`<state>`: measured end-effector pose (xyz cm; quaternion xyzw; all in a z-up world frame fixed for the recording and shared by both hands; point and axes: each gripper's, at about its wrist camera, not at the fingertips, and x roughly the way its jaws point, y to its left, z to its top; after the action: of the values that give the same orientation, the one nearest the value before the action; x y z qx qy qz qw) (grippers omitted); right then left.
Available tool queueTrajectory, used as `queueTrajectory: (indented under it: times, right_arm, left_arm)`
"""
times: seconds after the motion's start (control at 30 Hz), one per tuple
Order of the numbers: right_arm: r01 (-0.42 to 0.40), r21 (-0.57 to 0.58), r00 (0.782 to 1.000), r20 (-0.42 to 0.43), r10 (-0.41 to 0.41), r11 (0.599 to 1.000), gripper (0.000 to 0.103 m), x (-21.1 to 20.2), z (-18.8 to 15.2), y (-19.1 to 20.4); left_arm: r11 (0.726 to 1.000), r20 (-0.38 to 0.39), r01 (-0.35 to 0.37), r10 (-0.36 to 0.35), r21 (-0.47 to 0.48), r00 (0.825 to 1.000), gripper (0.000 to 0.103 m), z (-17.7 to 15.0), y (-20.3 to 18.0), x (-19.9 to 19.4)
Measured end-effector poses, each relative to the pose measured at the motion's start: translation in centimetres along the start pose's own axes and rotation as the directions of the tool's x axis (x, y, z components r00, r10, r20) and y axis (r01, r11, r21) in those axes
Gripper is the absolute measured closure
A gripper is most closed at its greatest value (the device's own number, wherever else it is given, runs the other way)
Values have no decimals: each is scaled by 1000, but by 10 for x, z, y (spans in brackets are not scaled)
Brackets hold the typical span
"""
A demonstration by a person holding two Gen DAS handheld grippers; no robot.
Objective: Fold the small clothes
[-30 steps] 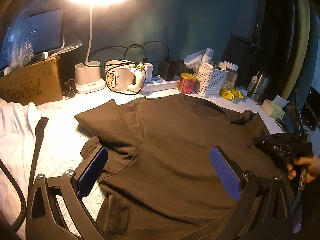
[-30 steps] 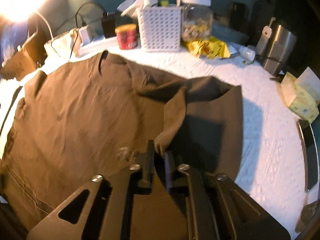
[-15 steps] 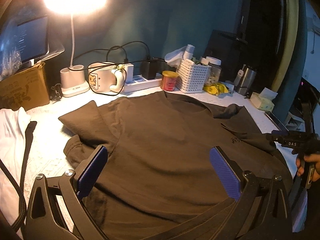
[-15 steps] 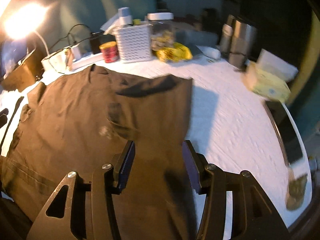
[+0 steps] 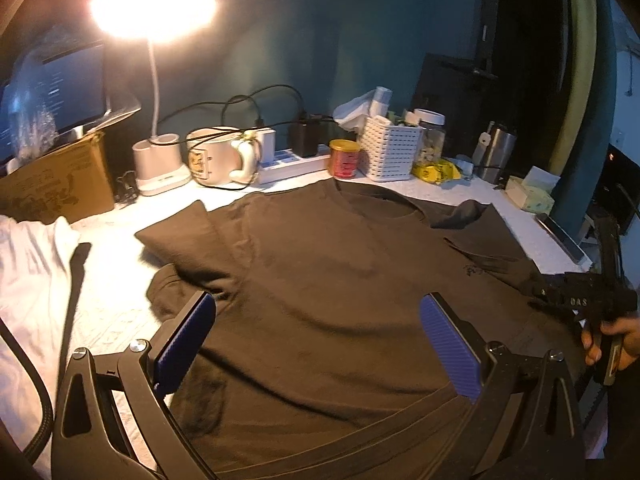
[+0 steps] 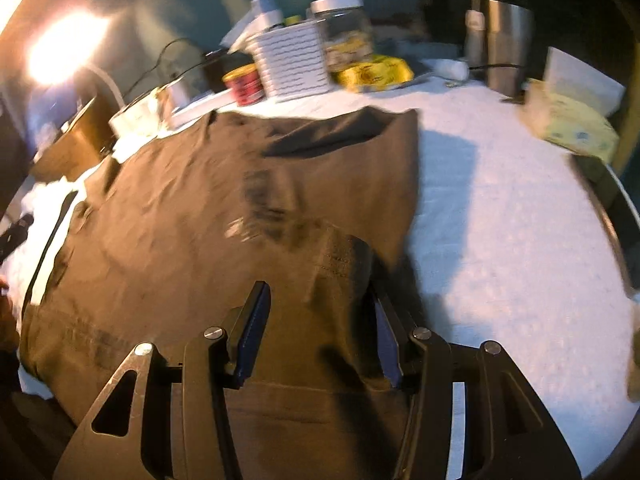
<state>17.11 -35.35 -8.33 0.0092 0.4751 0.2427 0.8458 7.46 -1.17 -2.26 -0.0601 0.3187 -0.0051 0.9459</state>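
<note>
A brown T-shirt [image 5: 340, 280] lies spread on the white table, collar toward the far clutter. Its left sleeve [image 5: 184, 240] sticks out flat. The right sleeve [image 6: 340, 264] is folded in over the chest, and its cuff lies loose between my right gripper's fingers. My right gripper [image 6: 318, 292] is open above the shirt's right side, its pads not pressing the cloth. In the left wrist view the right gripper [image 5: 576, 300] shows at the far right, held by a hand [image 5: 612, 332]. My left gripper [image 5: 316, 304] hangs wide open over the shirt's lower body, holding nothing.
Along the back stand a lit desk lamp [image 5: 154, 12], a mug [image 5: 216, 156], a power strip [image 5: 292, 162], a red can [image 5: 344, 158], a white basket [image 5: 390, 152], a jar [image 6: 344, 28] and a steel tumbler [image 6: 504, 44]. A tissue pack [image 6: 572, 124] lies right, a white garment [image 5: 28, 280] left.
My right gripper let go of the right sleeve, opened, and drew back toward the hem. The sleeve now lies folded on the shirt. The left gripper drifted slightly and stayed open.
</note>
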Motion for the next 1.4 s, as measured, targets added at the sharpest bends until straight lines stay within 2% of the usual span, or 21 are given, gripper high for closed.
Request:
queueTrajectory:
  times: [0.27, 0.4, 0.67, 0.7, 0.8, 0.9, 1.07, 1.1, 1.13, 1.17, 1.2, 1.27, 1.33, 1.4]
  right_arm:
    - [-36, -55, 998, -44, 34, 998, 51, -2, -15, 30]
    - [-21, -95, 998, -68, 15, 995, 51, -3, -20, 44]
    - [-30, -144, 999, -31, 26, 989, 51, -6, -2, 90]
    - [-30, -146, 999, -24, 26, 989, 51, -6, 2, 94]
    - [-12, -137, 1000, -14, 10, 990, 51, -3, 11, 97]
    - [9, -117, 1000, -9, -10, 993, 51, -1, 15, 95]
    - [41, -79, 999, -5, -41, 996, 51, 2, 20, 84]
    - [45, -73, 999, -5, -45, 996, 51, 3, 20, 83]
    - [48, -69, 999, -6, -49, 996, 51, 4, 20, 81]
    - [51, -65, 999, -7, -51, 997, 51, 4, 20, 80]
    - [52, -62, 999, -8, -53, 997, 51, 5, 21, 79]
    - [53, -59, 999, -6, -54, 997, 51, 6, 22, 78]
    - [50, -57, 999, -3, -50, 997, 51, 7, 24, 76]
    - [45, -55, 999, 0, -45, 997, 51, 7, 25, 74]
  left_arm:
    - [997, -19, -67, 66, -31, 998, 2, -5, 42, -4]
    - [994, -33, -100, 98, -46, 995, 2, -5, 69, -1]
    - [998, -68, -46, 43, -53, 997, 3, 10, 114, 34]
    - [998, -72, -40, 36, -51, 997, 6, 13, 117, 38]
    - [999, -82, -36, 33, -32, 996, 15, 24, 127, 57]
    - [999, -95, -26, 22, -47, 995, 15, 37, 142, 75]
    - [996, -175, -2, -13, -86, 984, 15, 39, 158, 108]
    - [995, -196, 16, -36, -99, 980, 19, 37, 160, 116]
    - [993, -219, 32, -57, -117, 974, 30, 35, 161, 122]
    - [991, -243, 37, -68, -128, 968, 34, 33, 162, 127]
    - [993, -226, 28, -53, -114, 973, 36, 32, 159, 125]
    - [993, -239, 48, -73, -112, 968, 52, 32, 156, 126]
    - [994, -234, 31, -56, -109, 971, 77, 31, 153, 124]
    - [994, -236, 22, -48, -109, 970, 95, 33, 153, 124]
